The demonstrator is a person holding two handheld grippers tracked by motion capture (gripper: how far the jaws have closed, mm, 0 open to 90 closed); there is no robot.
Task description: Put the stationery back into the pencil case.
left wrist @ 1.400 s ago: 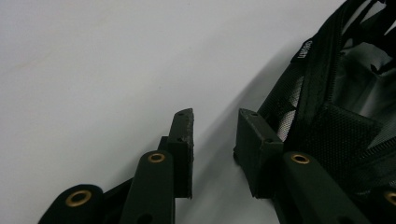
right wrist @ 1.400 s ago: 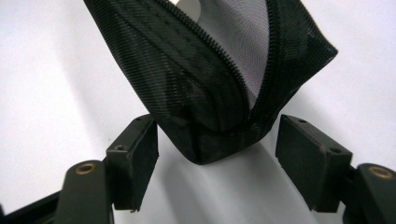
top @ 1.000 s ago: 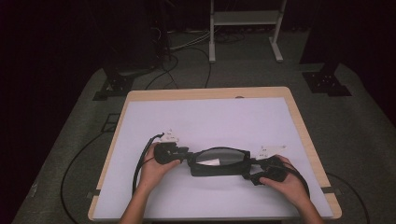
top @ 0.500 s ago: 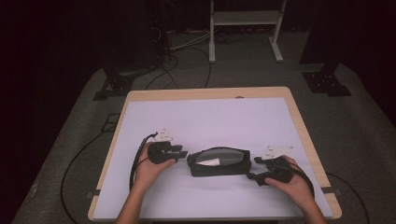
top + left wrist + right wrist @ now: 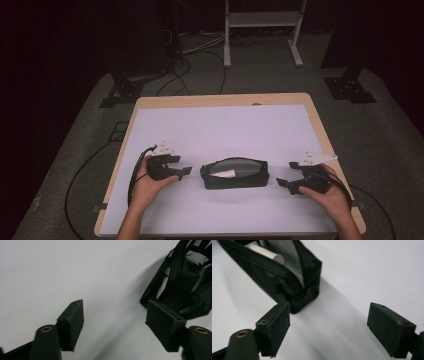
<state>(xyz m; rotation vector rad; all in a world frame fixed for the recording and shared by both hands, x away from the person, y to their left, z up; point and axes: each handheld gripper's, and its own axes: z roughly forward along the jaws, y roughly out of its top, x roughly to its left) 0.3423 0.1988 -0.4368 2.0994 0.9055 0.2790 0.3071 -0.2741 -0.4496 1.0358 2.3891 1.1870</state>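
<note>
1. Overhead, the high view shows one table (image 5: 320,125) with a white top and a pale wooden rim, and on it one black pouch (image 5: 235,174), lying unzipped near the front edge, about midway across. One small white item (image 5: 226,173) shows through its opening; what it is cannot be told from here. Two hands come in from the bottom, each with one gripper. The left hand (image 5: 145,182) holds the left gripper (image 5: 186,171) just beside the pouch's left end, apart from it. The right hand (image 5: 332,195) holds the right gripper (image 5: 281,183) near the pouch's right end, also apart. Each points inward at the pouch. Several cables (image 5: 190,65) lie on the dark floor beyond the table, near one white stand (image 5: 262,20).

2. Next, the left gripper view: its two black jaws stand wide apart with bare white tabletop (image 5: 75,270) between them and nothing held. One end of the pouch (image 5: 185,287) lies at upper right, just behind the right-hand jaw; whether they touch cannot be told.

3. Lastly, the right gripper view: its two jaws are likewise spread wide and hold nothing. The pouch (image 5: 282,277) lies at upper left, zip open, with one white cylinder (image 5: 265,252) inside. The pouch's corner sits right at the tip of the left-hand jaw.
</note>
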